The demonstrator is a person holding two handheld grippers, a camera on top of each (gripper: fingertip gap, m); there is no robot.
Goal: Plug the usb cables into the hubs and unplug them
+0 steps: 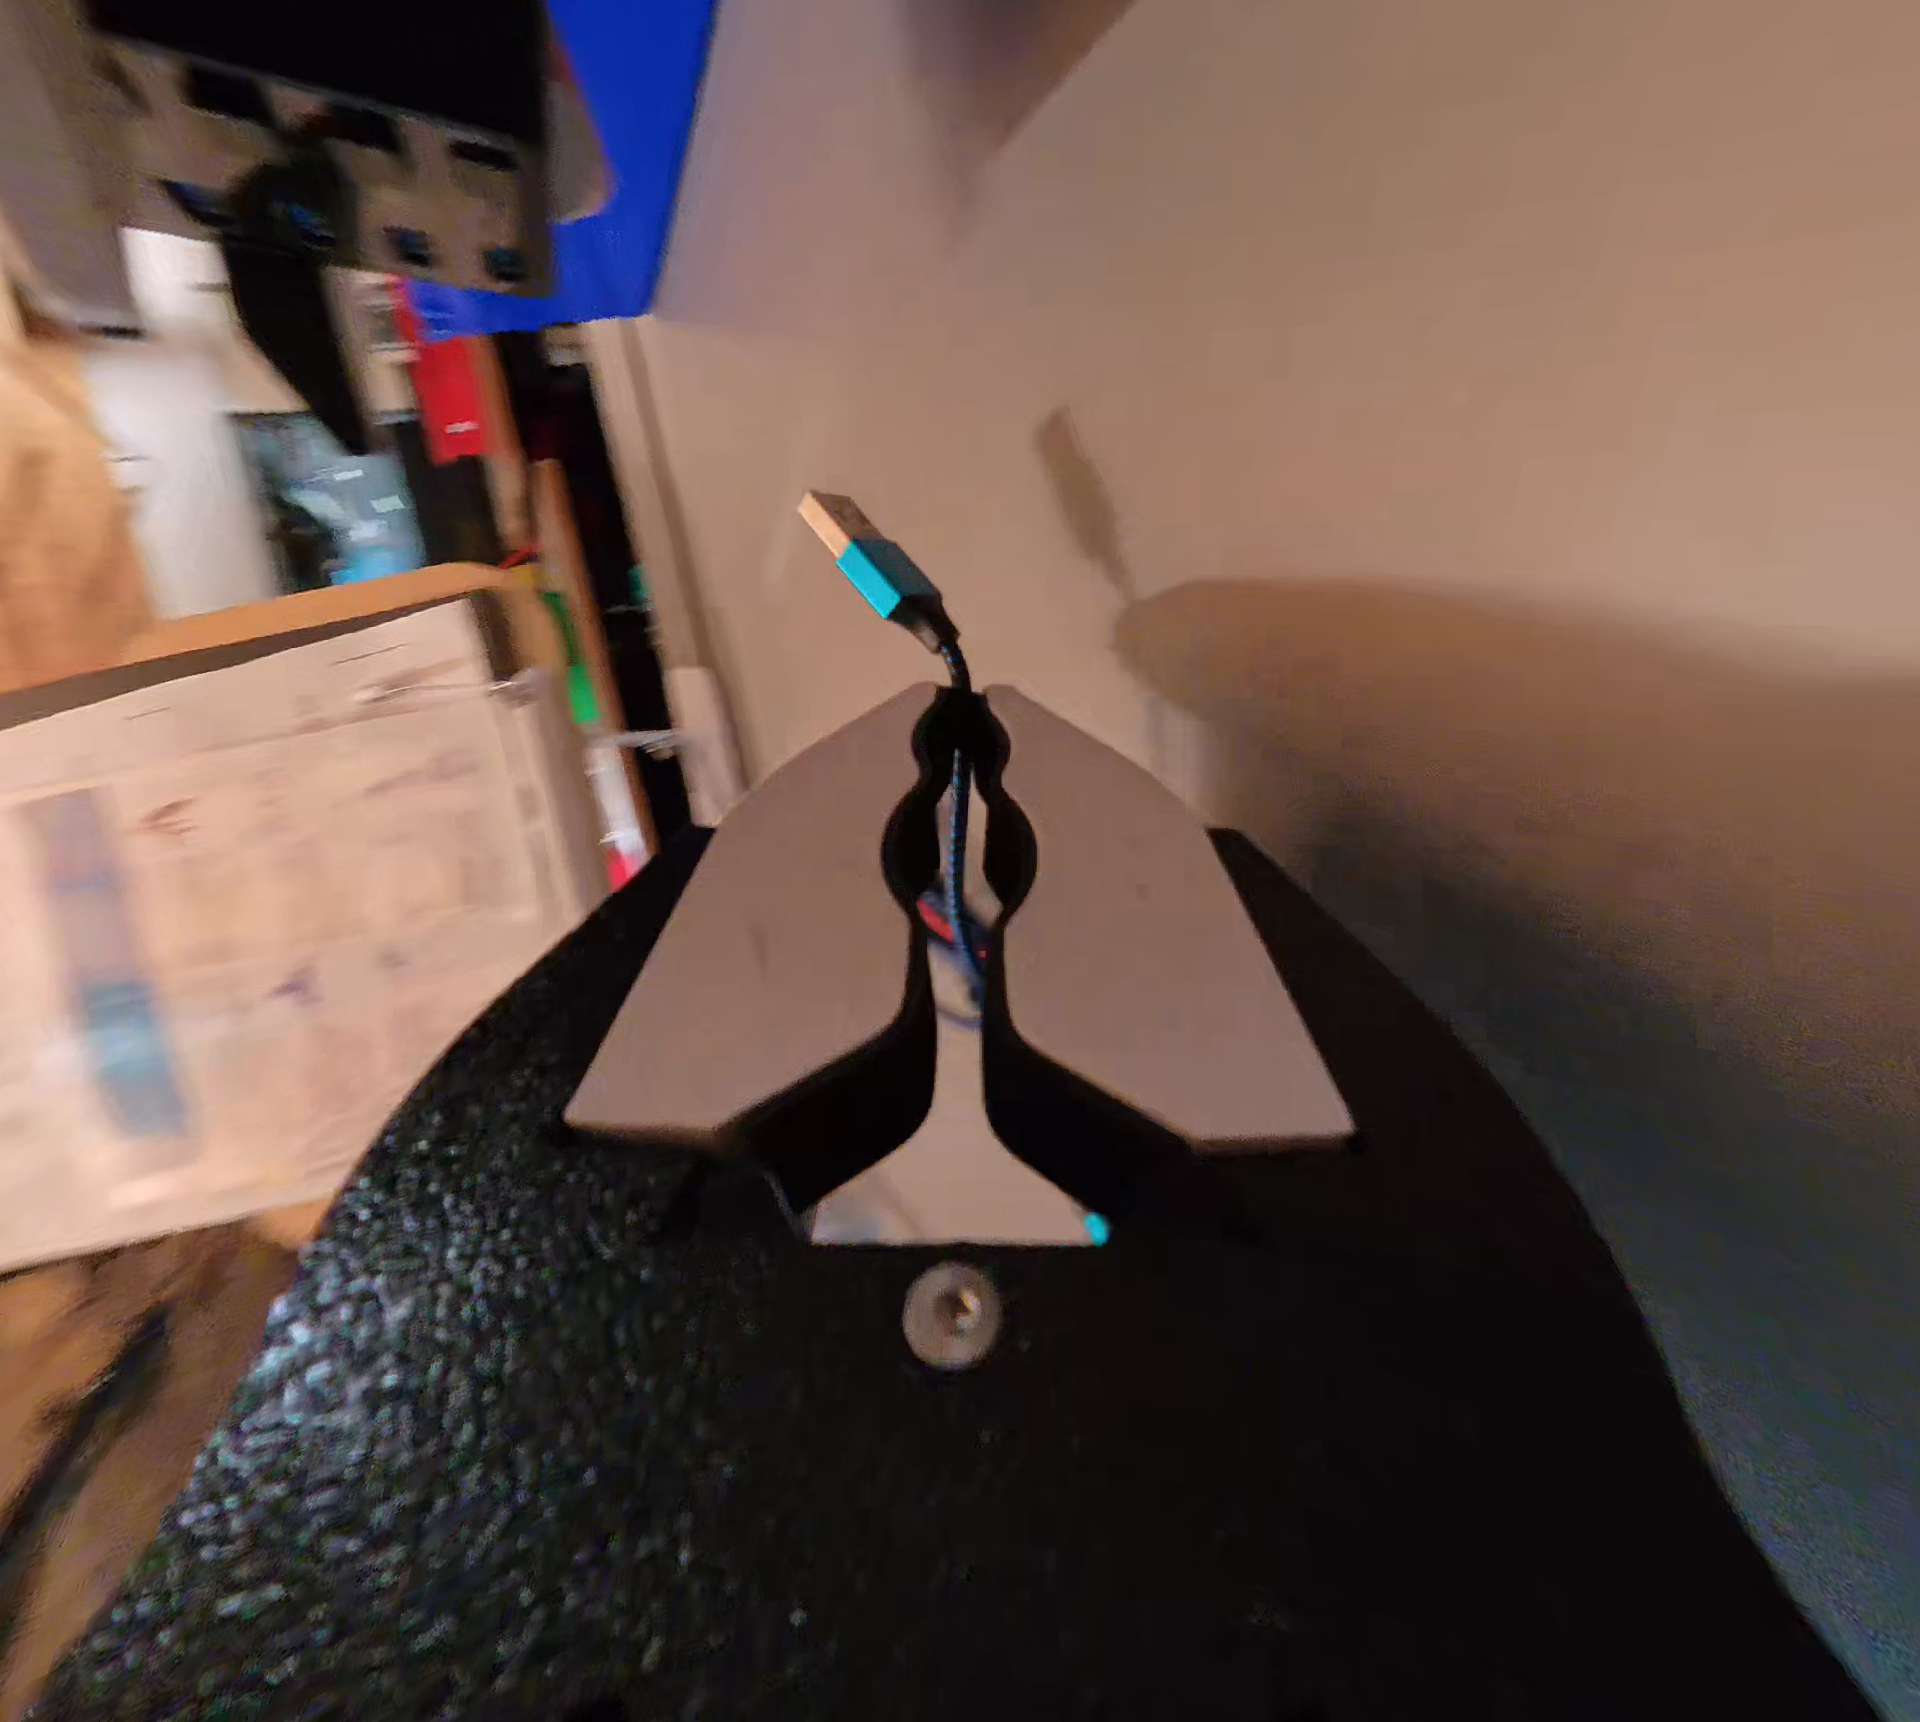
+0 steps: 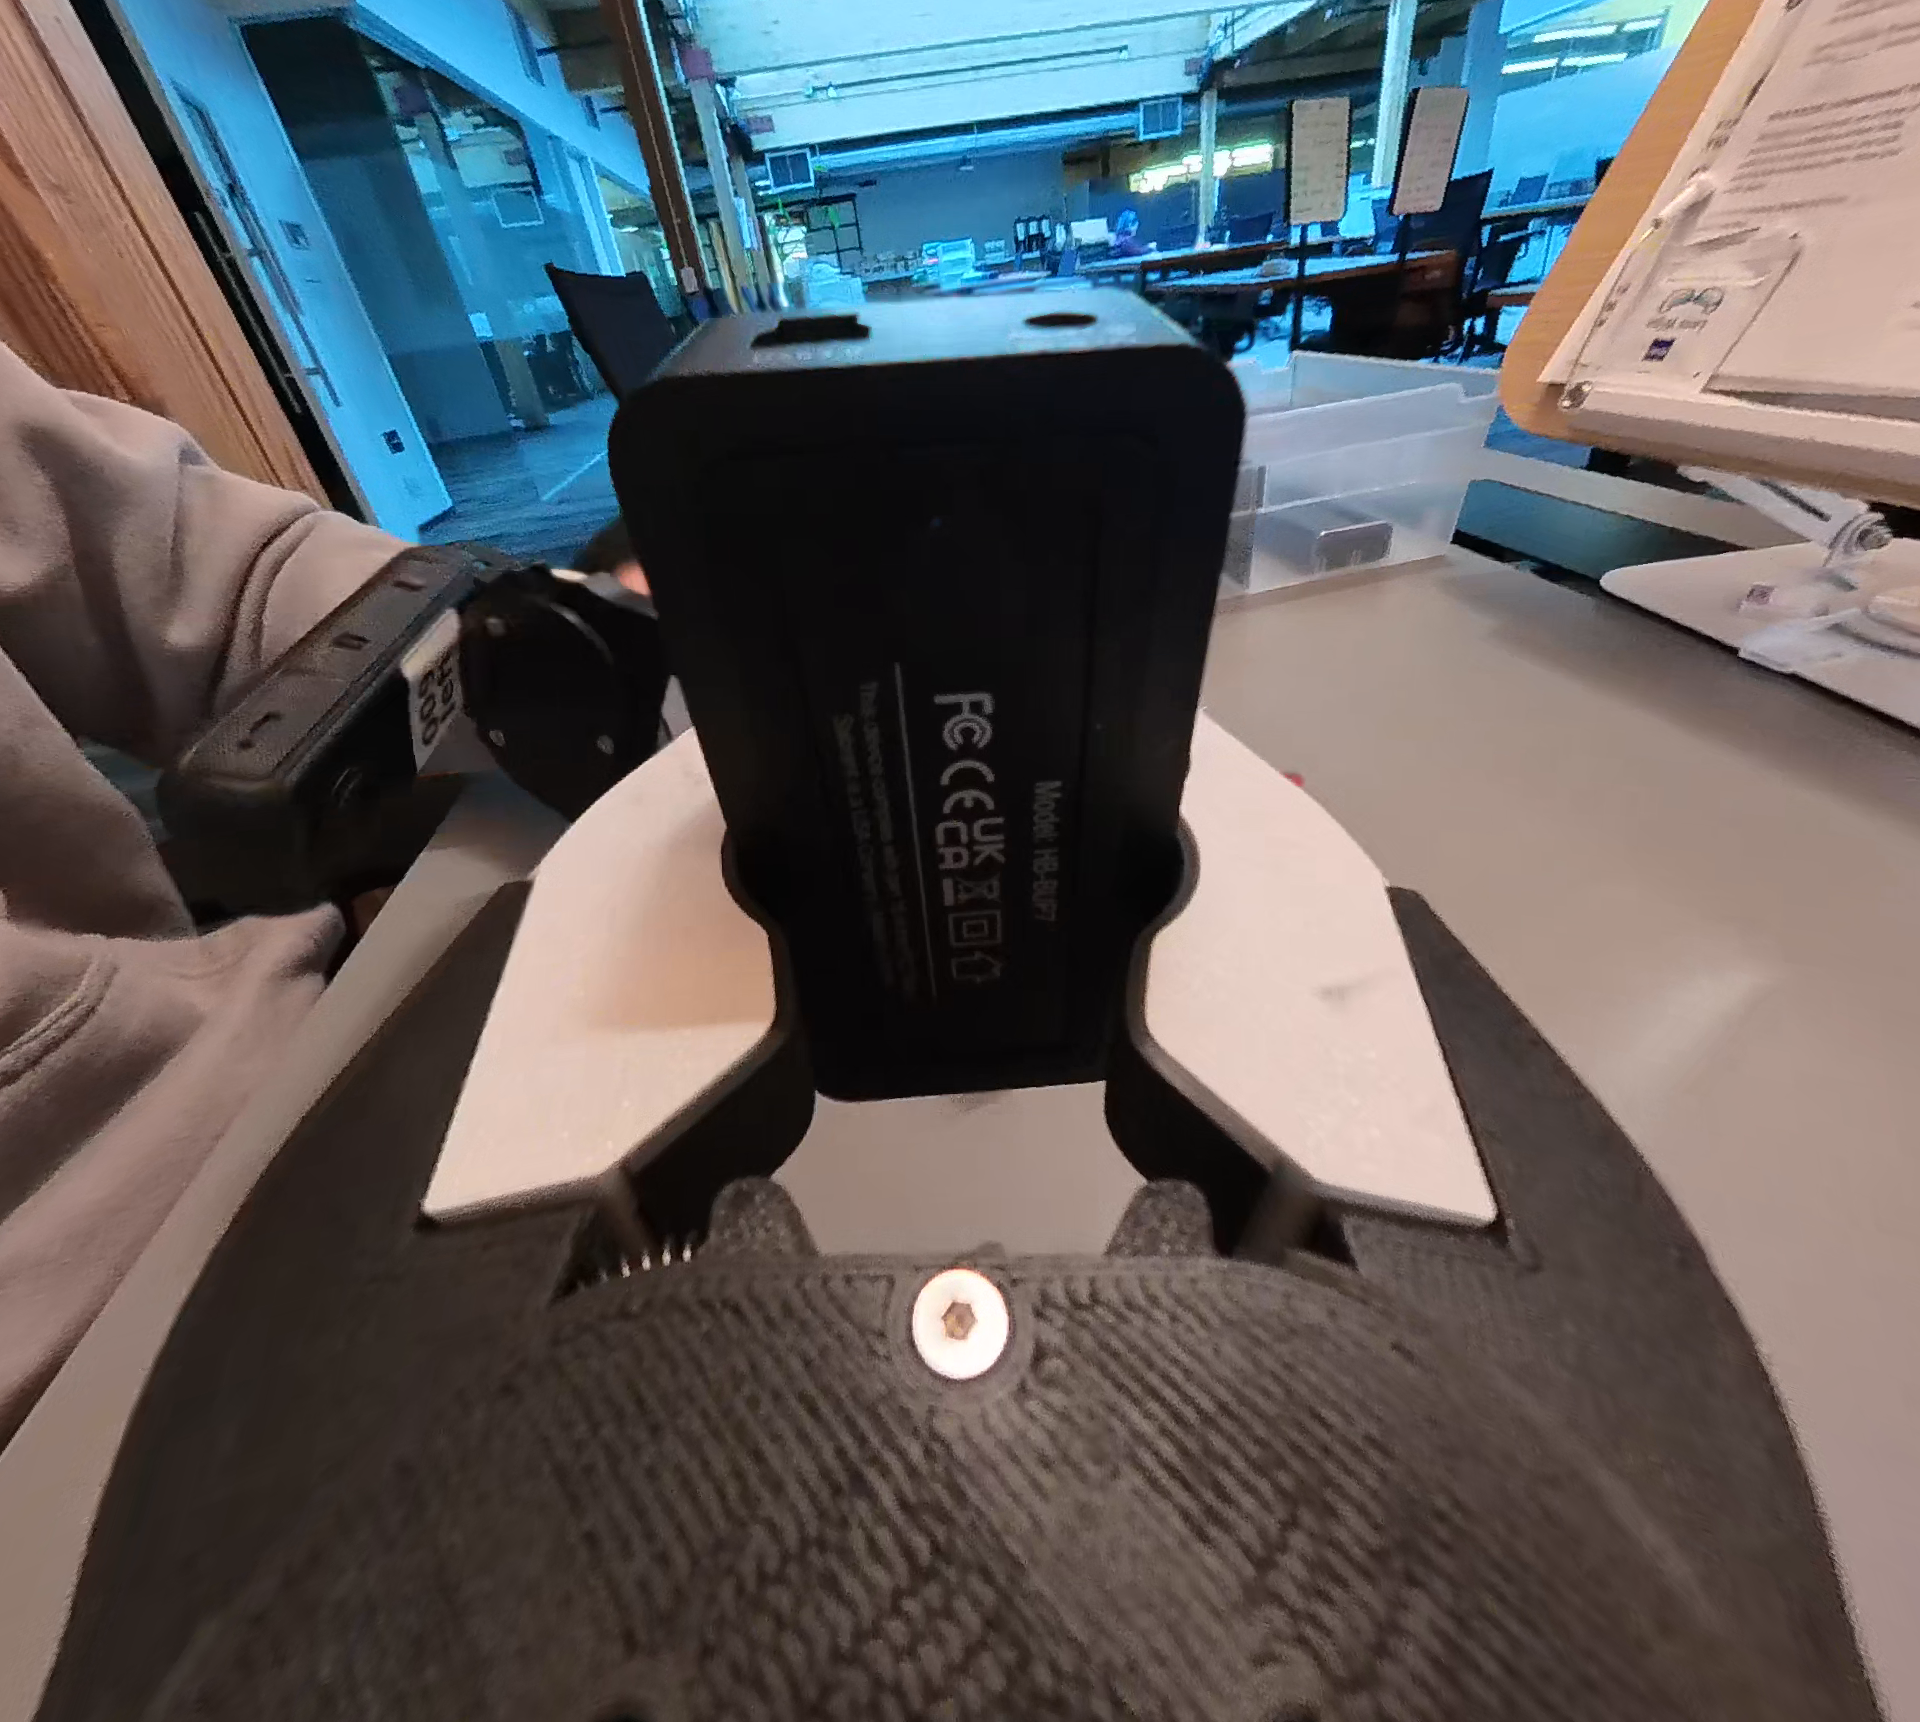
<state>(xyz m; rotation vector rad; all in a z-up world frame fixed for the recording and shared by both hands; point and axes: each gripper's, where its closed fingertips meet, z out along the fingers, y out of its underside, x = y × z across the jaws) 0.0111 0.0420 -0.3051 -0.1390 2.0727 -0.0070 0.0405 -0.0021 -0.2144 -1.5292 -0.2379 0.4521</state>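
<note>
- USB cable (image 1: pixel 961 799): a braided lead with a teal-collared plug (image 1: pixel 871 558), pinched at the cord by the nearly closed jaws of the left gripper (image 1: pixel 961 706); the metal tip pokes free beyond the fingertips, tilted up and to the left, in the air over the pale counter (image 1: pixel 1403 322).
- Hub (image 2: pixel 925 696): a black box standing upright between the jaws of the right gripper (image 2: pixel 951 872), which clamp its lower sides; its labelled flat face looks back at the camera, and two openings show on its top end.
- In the blurred left wrist view the same hub (image 1: pixel 343 103) appears far up and to the left, its port side with two rows of sockets turned toward the plug, well apart from it. One dark shape sits at the sockets; whether it is a seated plug cannot be told.
- A grey sleeve (image 2: pixel 114 737) and the body of the other tool lie left of the hub in the right wrist view; a clear bin (image 2: pixel 1351 467) and a board of papers (image 2: pixel 1766 166) stand behind.
- Step in hand, as judged: the approach before insertion, plug in one tool, hub in the other, nothing mated yet.
- Next move likely calls for squaring the tilted plug with a free socket and closing the gap; held by the cord, the plug may bend aside when pushed.
</note>
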